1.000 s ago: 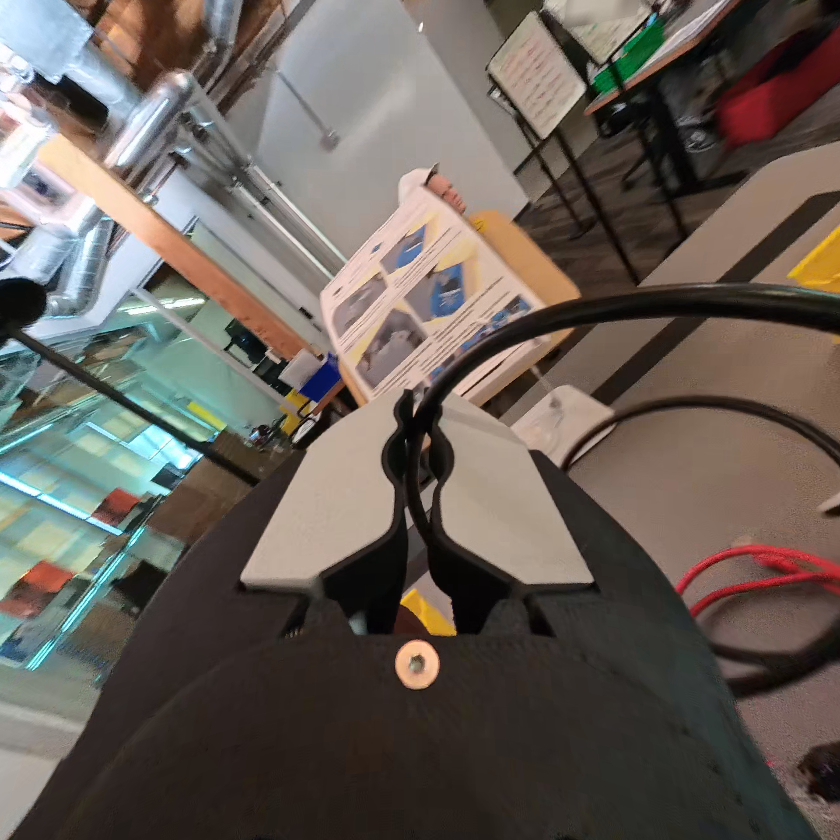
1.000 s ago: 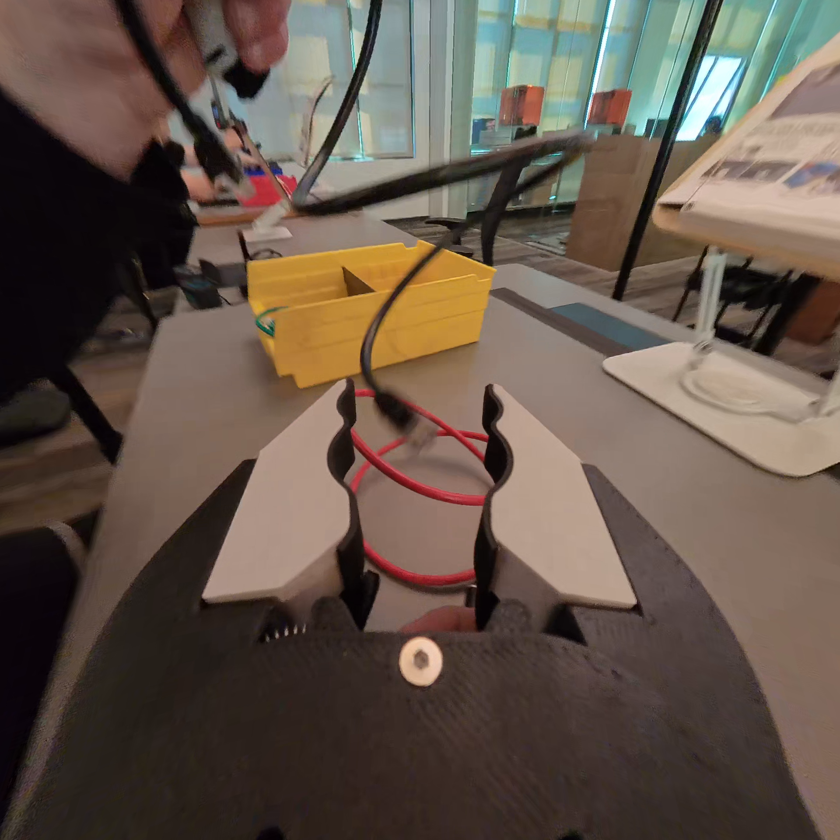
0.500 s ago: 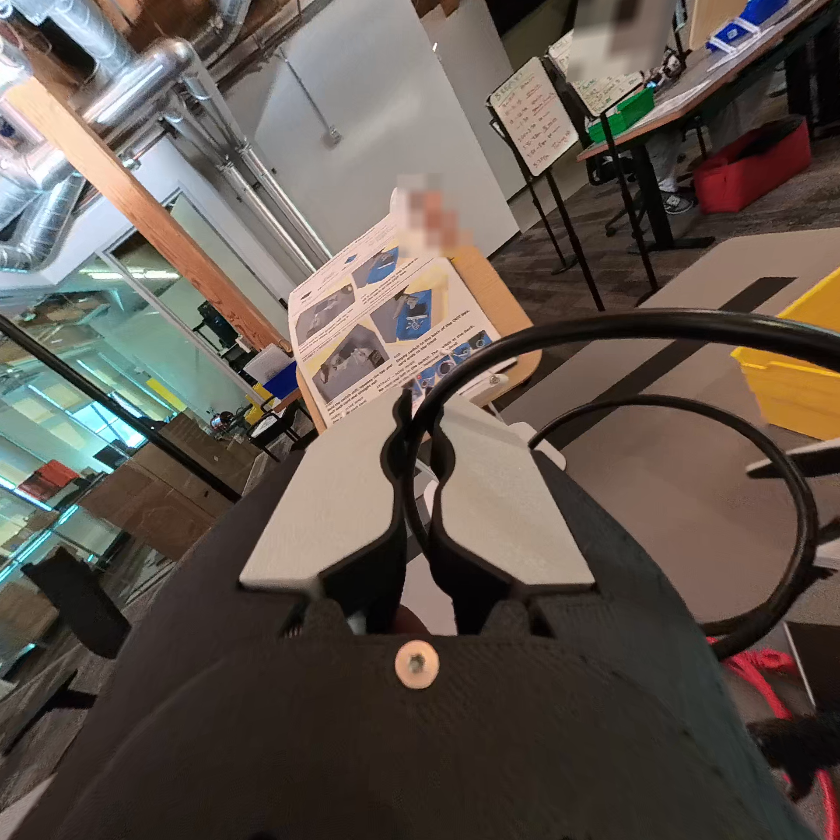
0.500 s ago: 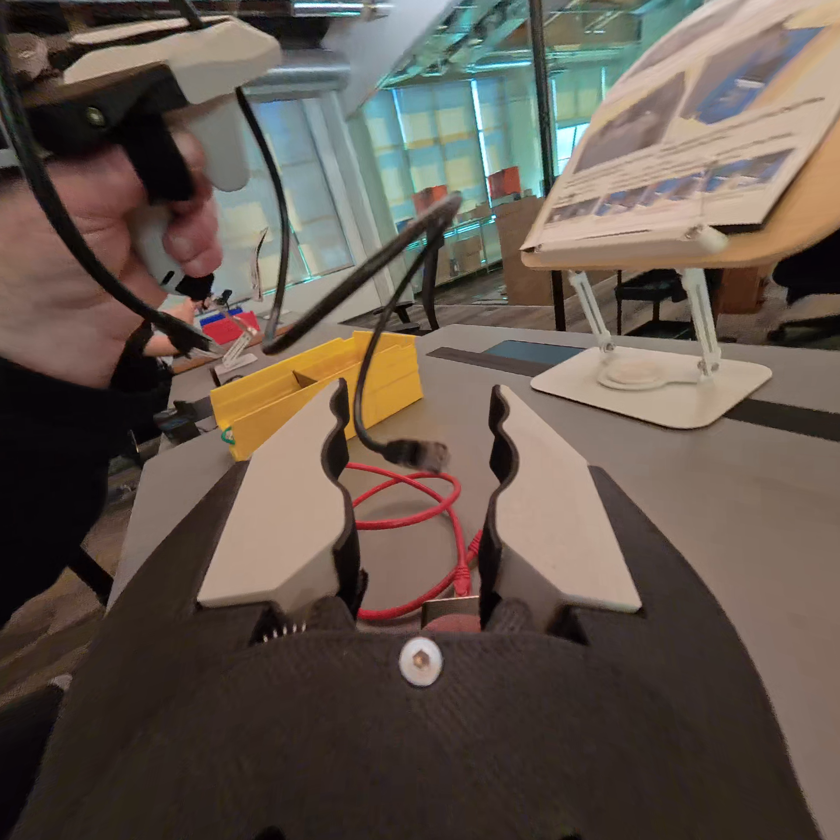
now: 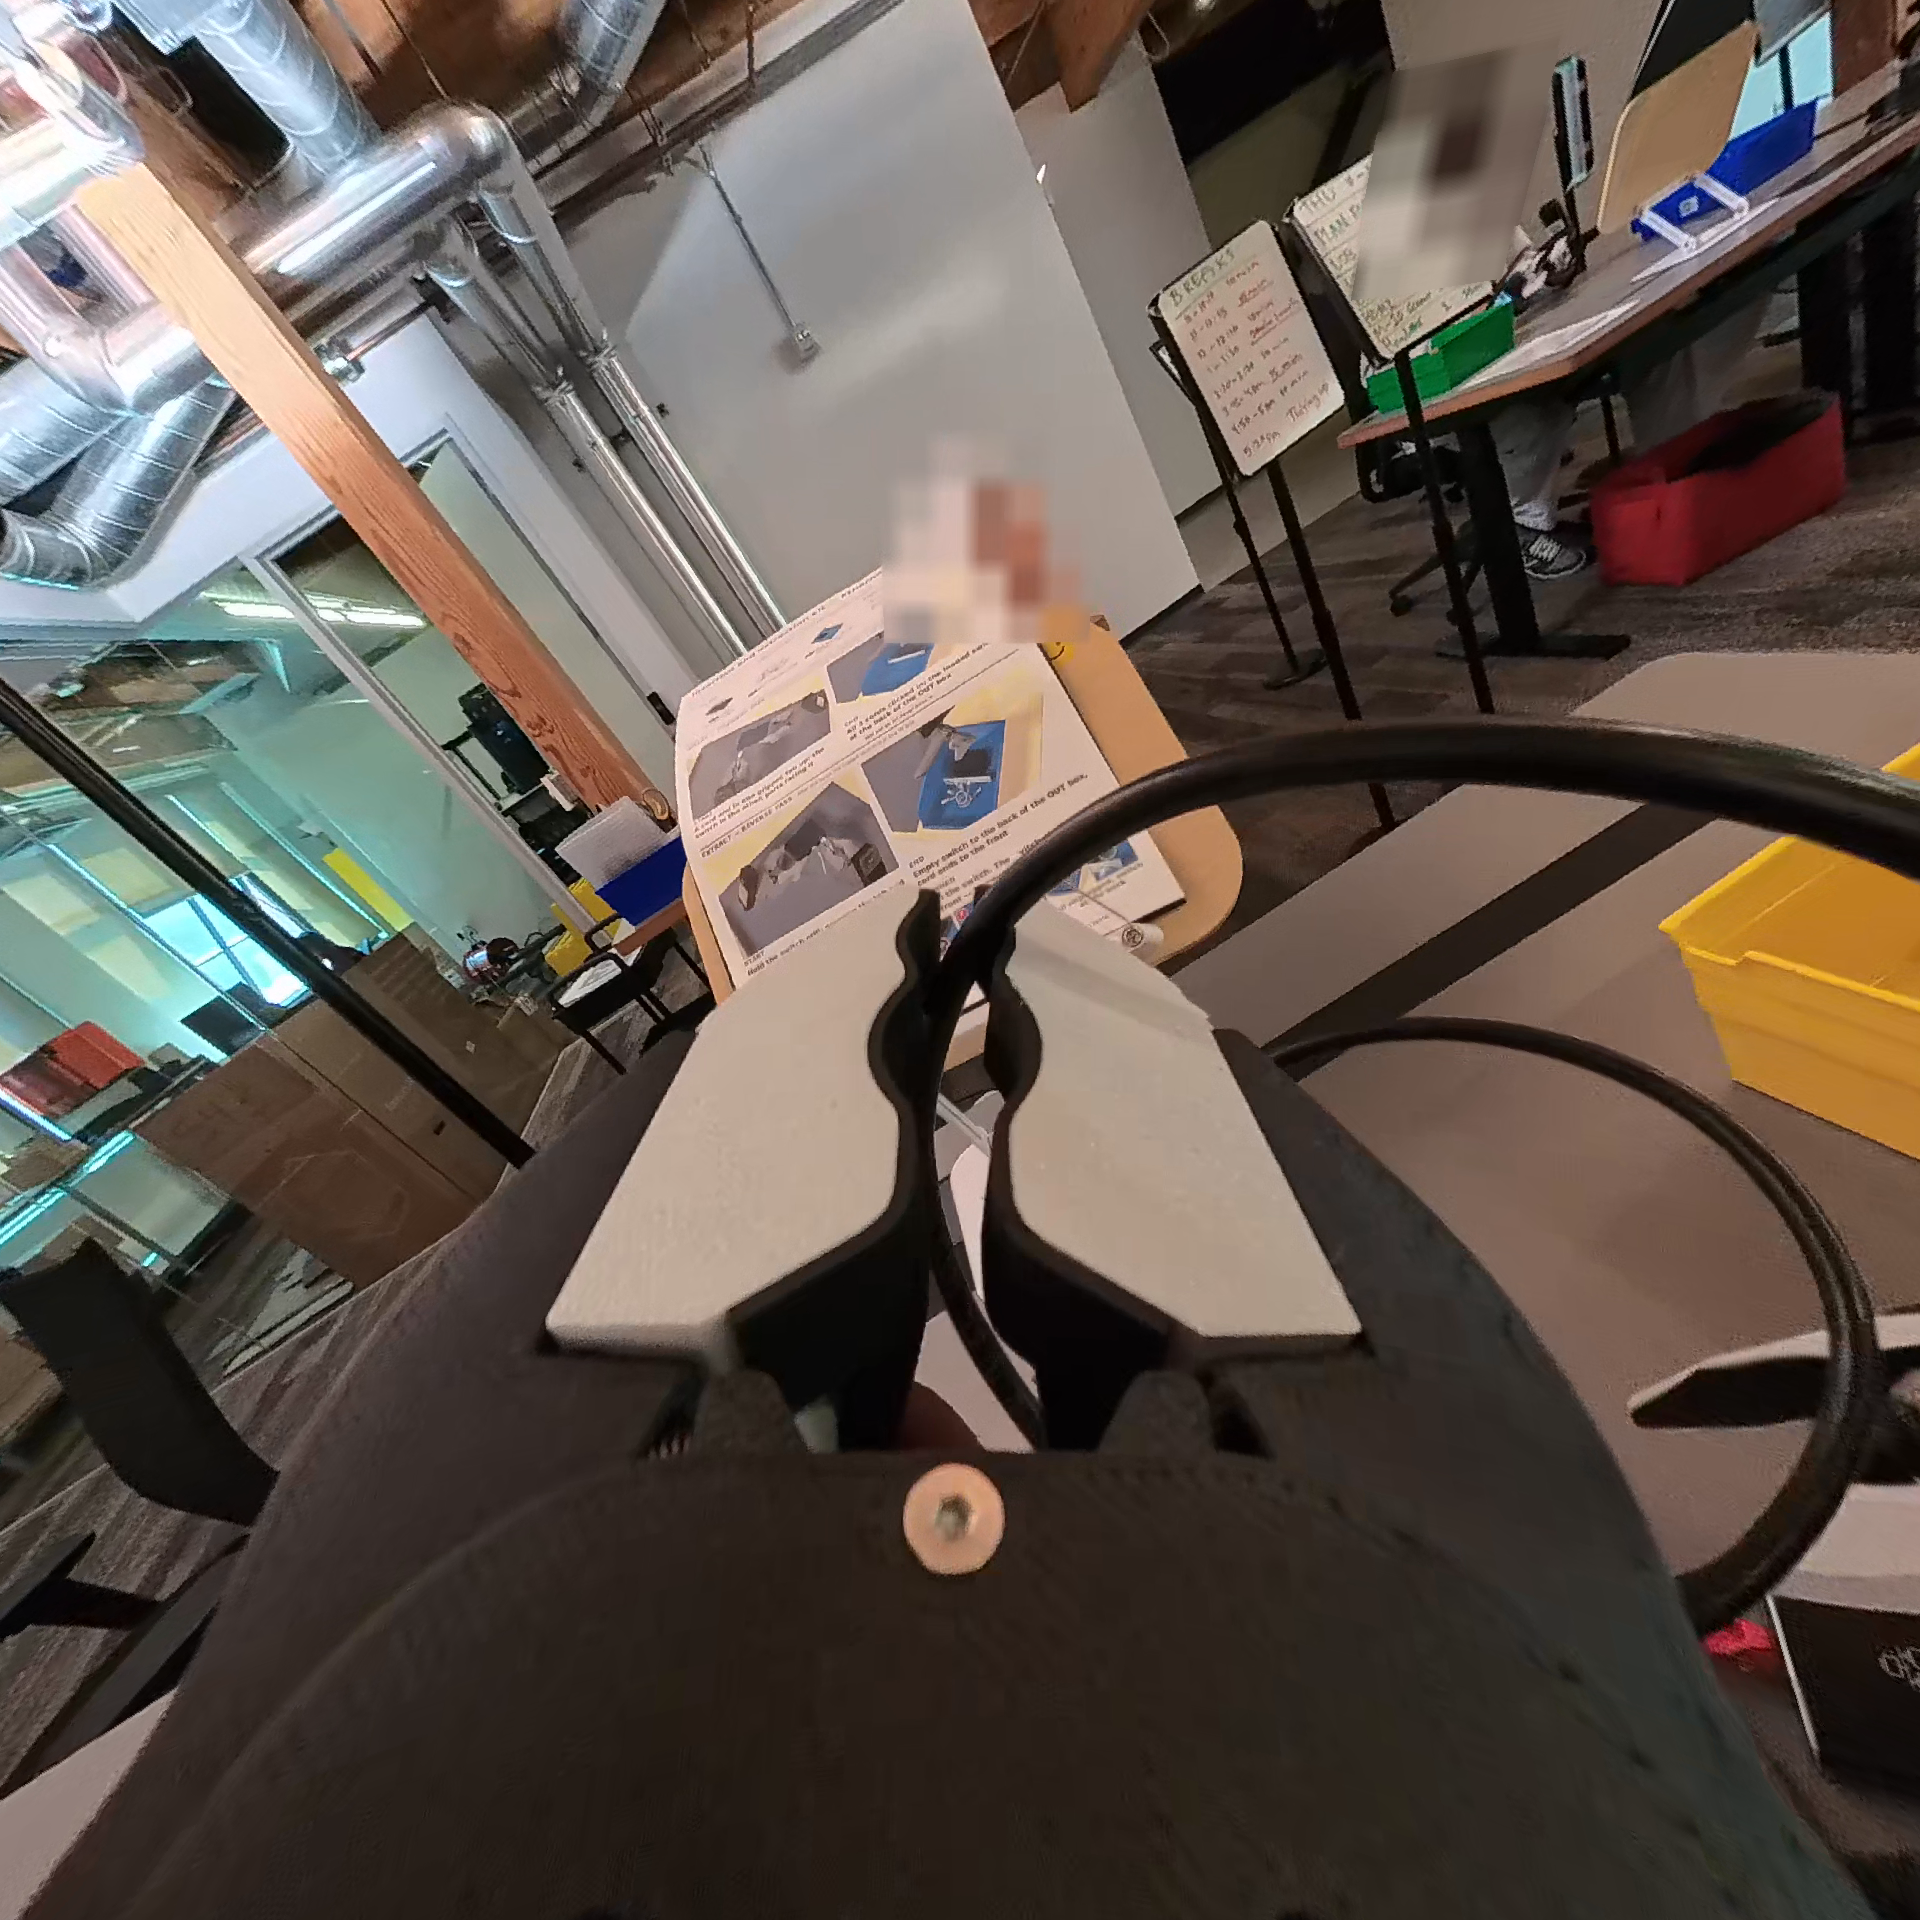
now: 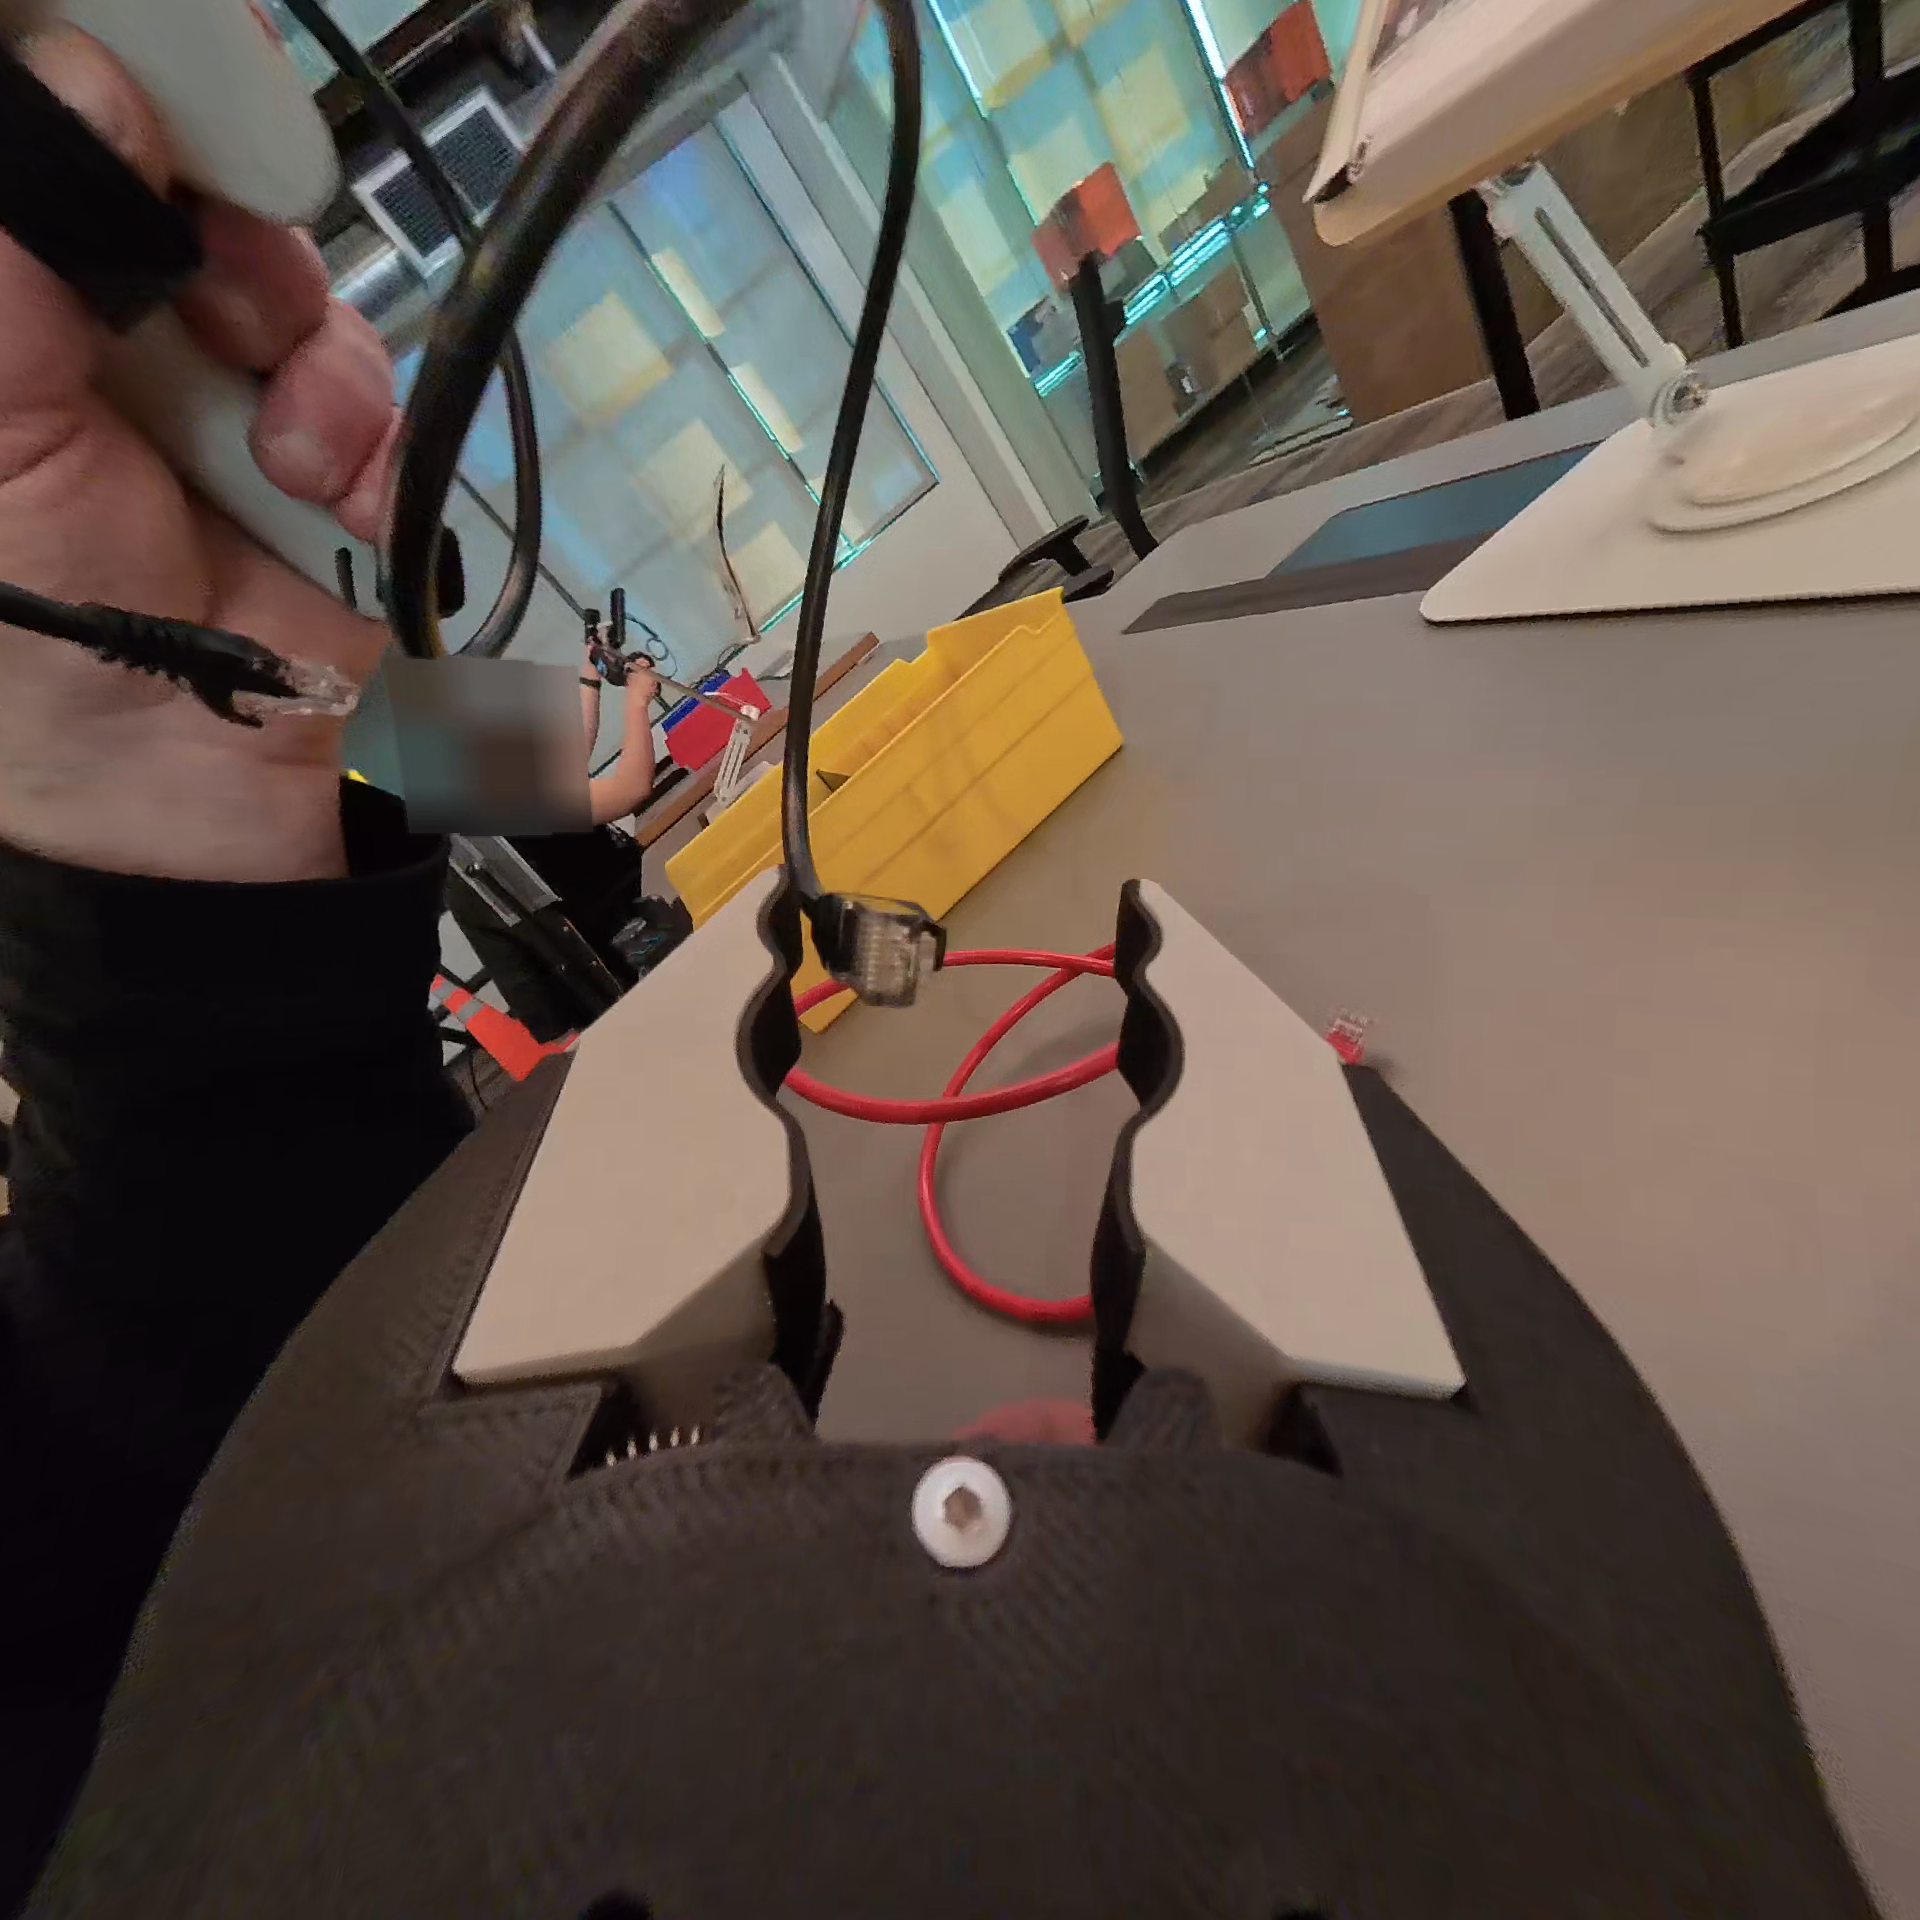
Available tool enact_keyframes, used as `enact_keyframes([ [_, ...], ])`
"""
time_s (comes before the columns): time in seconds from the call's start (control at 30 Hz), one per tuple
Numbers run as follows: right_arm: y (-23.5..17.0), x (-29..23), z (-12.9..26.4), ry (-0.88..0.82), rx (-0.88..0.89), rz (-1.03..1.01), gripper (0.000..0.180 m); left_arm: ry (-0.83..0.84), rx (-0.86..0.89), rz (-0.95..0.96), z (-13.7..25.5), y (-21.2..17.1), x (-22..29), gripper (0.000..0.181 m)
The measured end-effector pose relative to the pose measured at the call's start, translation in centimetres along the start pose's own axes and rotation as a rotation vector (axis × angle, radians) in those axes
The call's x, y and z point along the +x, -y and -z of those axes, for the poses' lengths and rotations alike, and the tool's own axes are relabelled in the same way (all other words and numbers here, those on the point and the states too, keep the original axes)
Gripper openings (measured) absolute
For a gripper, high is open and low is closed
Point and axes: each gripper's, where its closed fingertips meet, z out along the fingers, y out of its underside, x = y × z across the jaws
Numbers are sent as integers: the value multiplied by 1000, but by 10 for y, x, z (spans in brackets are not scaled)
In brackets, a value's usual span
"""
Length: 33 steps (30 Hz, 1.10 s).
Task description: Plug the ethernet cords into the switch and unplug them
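My left gripper is shut on a black ethernet cord, held up above the grey table. The cord arcs right and loops back down. In the right wrist view this cord hangs from the hand holding the left gripper. One clear plug dangles between my right gripper's open fingertips, close to the left finger. The cord's other plug sticks out by the hand. A red ethernet cord lies coiled on the table under the right gripper, its plug to the right.
A yellow bin stands on the table beyond the cords and also shows in the left wrist view. A white stand base with an instruction sheet is at the far right. A black box lies at the lower right. About 25 cm separates my left fingertips from my right.
The right gripper has moved up to the hanging black plug, which now sits between its open fingertips. The left gripper has kept its grip on the cord and turned slightly toward the yellow bin.
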Motion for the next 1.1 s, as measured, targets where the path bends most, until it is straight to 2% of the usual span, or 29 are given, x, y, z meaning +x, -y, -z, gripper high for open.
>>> enact_keyframes([
  [0.17,16,-16,5,100,87,-31,31,-29,1,-10,-1,2,11,6],
  [0.2,18,-19,6,110,93,-18,12,-33,4,-5,-1,1,13,6],
  [0.23,18,-21,7,111,93,8,10,-35,6,2,0,0,14,6],
  [0.3,18,-18,8,77,76,60,9,-50,-5,12,0,-5,19,7],
  [0.57,65,-12,39,-74,183,248,7,-191,-97,2,11,-41,62,7],
  [0.8,104,-16,71,-169,218,378,6,-401,-151,34,22,-65,143,8],
  [0.97,120,-23,86,-239,189,484,6,-470,-130,61,6,-65,185,10],
  [1.1,126,-14,96,-290,195,508,6,-555,-180,107,-15,-85,215,9],
])
